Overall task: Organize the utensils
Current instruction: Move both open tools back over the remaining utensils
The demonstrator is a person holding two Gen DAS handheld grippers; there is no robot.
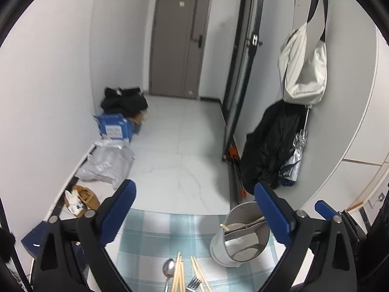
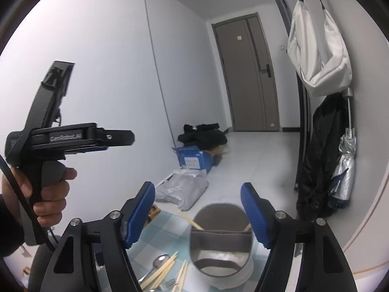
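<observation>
Left wrist view: the left gripper (image 1: 194, 209) stands wide open, holding nothing; the utensil holder (image 1: 239, 237) sits on the checked cloth (image 1: 155, 233), one chopstick already inside; loose chopsticks (image 1: 178, 275), a spoon (image 1: 168, 267) and a fork (image 1: 194, 282) lie just beside the holder.

Right wrist view: the right gripper (image 2: 198, 213) is open, empty, above the holder; judged step: between placements; next, descend and pinch one loose utensil.
</observation>
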